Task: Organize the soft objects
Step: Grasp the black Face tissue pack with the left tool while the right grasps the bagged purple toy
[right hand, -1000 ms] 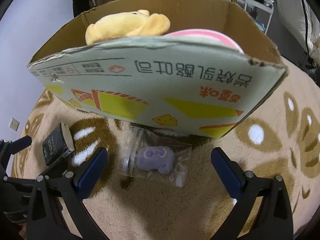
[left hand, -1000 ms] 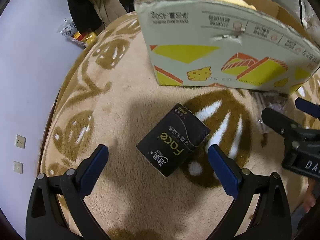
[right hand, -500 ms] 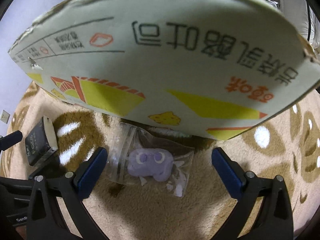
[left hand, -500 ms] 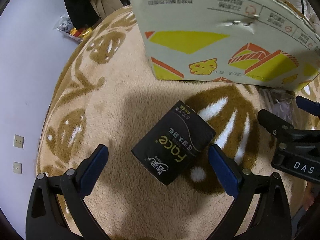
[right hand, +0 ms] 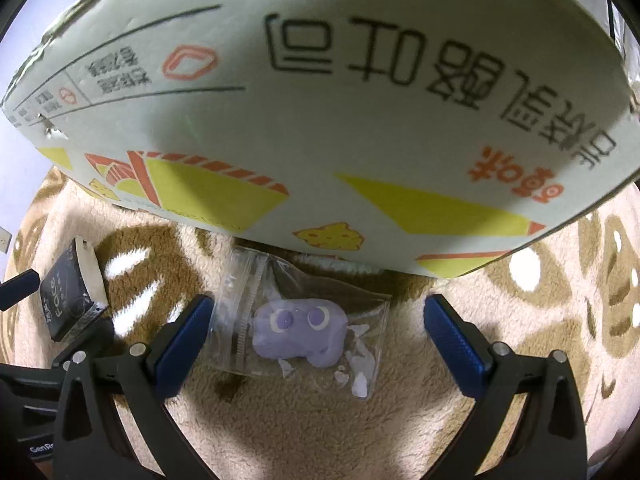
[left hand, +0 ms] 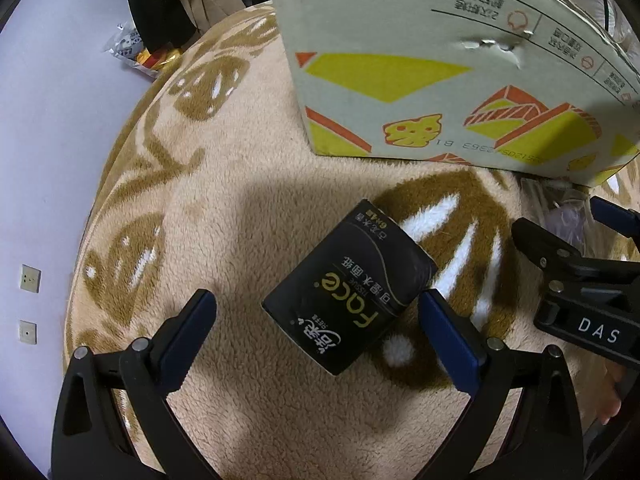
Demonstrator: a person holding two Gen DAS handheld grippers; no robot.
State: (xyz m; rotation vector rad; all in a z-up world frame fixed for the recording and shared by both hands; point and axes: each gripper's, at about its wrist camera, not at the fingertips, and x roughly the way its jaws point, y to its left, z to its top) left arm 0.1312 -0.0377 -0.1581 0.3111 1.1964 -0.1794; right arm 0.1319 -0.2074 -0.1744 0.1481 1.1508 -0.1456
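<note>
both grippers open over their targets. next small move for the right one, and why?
Probably lower the right gripper a little further, then close. Its jaws are open and straddle the clear zip bag holding the purple plush toy, which lies flat on the rug in front of the cardboard box; the fingertips appear not yet to touch it.

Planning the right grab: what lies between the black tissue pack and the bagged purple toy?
Only bare carpet, seen in the right wrist view, between the tissue pack and the bagged purple toy.
</note>
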